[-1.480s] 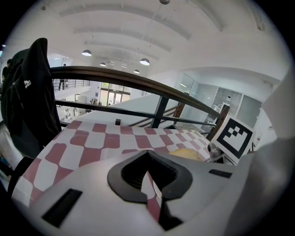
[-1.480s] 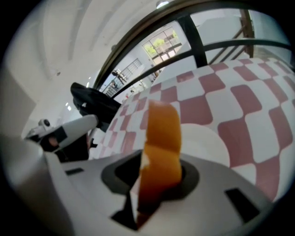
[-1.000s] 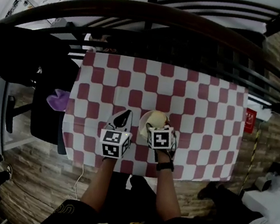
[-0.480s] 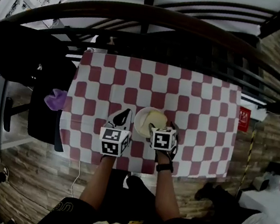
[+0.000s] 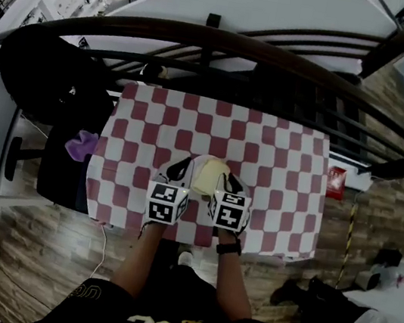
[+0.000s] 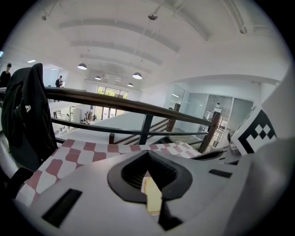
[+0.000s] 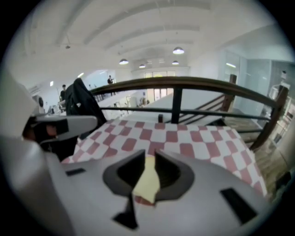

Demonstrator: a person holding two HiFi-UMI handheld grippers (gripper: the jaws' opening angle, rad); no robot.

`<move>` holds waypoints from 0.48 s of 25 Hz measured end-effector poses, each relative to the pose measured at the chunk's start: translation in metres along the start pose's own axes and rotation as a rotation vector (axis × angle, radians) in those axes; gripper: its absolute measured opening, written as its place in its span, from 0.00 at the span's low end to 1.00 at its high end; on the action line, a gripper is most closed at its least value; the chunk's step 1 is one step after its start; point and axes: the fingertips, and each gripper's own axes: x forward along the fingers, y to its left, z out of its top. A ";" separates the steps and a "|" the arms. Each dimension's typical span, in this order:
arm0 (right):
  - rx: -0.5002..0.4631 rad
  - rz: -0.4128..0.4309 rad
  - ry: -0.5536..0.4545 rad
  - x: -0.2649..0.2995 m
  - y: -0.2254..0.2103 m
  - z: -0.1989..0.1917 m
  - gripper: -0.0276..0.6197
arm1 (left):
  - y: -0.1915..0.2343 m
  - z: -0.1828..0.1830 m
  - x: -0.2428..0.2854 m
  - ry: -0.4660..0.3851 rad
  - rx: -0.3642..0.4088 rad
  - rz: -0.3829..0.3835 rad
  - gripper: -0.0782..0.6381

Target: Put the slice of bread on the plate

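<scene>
A pale slice of bread (image 5: 214,174) lies on a white plate (image 5: 196,177) near the front of the red-and-white checked table (image 5: 280,155). My left gripper (image 5: 183,164) hangs just left of the plate with its jaws together. Just right of the plate is my right gripper (image 5: 231,179); its jaws are closing and grip nothing. In the left gripper view, the gripper (image 6: 148,160) shows only a slit with a pale yellow strip in it. A narrow wedge of yellow and checked cloth shows between the jaws of the gripper (image 7: 148,156) in the right gripper view.
A dark curved railing (image 5: 229,46) runs along the table's far edge. A black chair with a dark jacket (image 5: 50,82) stands at the table's left, with a purple thing (image 5: 80,146) on it. Wooden floor lies beyond the near and right edges.
Both grippers have risen from the table. The right gripper, which covered the plate, has drawn back, and the bread now lies bare on the plate. The whole view has pulled higher.
</scene>
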 end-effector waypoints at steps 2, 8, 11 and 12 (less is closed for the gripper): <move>-0.019 0.027 -0.084 -0.020 0.006 0.019 0.09 | -0.008 0.014 -0.011 -0.044 0.010 0.007 0.13; -0.092 0.107 -0.326 -0.103 0.032 0.054 0.07 | -0.038 0.053 -0.076 -0.200 0.046 0.037 0.13; -0.114 0.109 -0.431 -0.142 0.035 0.069 0.06 | -0.057 0.077 -0.104 -0.297 0.078 0.052 0.13; -0.120 0.110 -0.462 -0.156 0.035 0.072 0.06 | -0.065 0.082 -0.113 -0.319 0.087 0.053 0.13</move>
